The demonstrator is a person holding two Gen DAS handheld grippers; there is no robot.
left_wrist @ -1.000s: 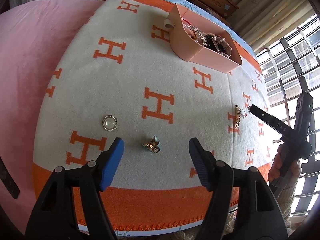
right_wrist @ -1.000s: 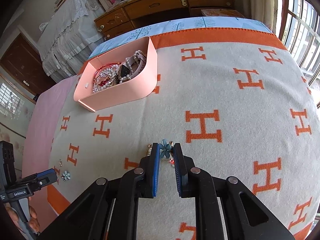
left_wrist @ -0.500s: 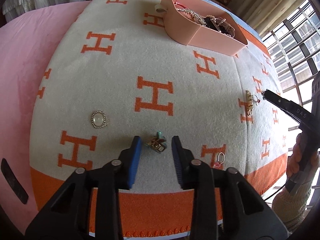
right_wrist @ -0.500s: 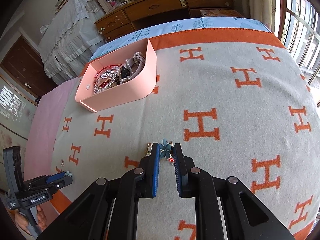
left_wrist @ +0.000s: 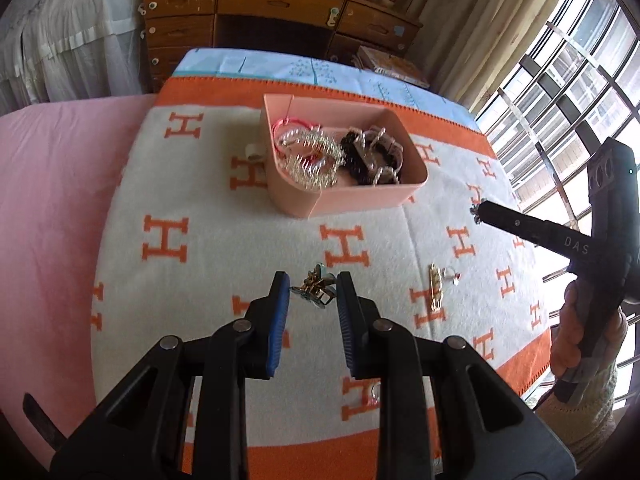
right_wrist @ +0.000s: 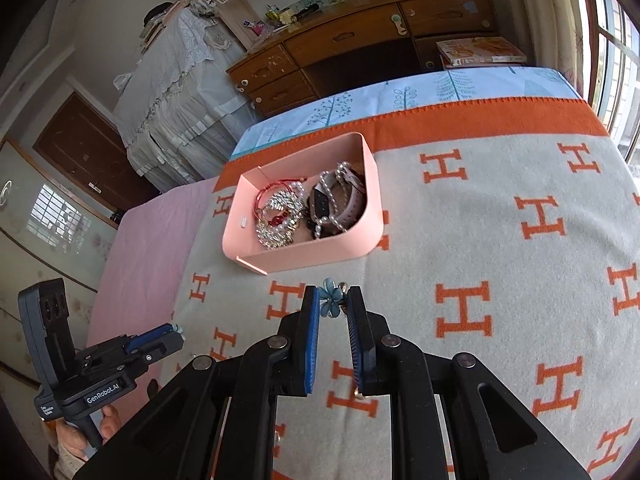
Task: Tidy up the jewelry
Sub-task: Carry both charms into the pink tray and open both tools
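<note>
Both tongs are held clenched on small pieces, left tongs [left_wrist: 310, 290] on a gold clip [left_wrist: 314, 288], right tongs [right_wrist: 333, 304] on a blue flower earring [right_wrist: 330, 302], the pink box [left_wrist: 360, 198] lying straight ahead, nearer the right.

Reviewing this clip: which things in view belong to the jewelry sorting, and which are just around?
Part of the job:
- pink box holding bracelets
- gold-and-blue piece in the left gripper
- blue flower piece in the right gripper
- gold pin on the blanket

Just around:
- wooden dresser
- books
- window
</note>
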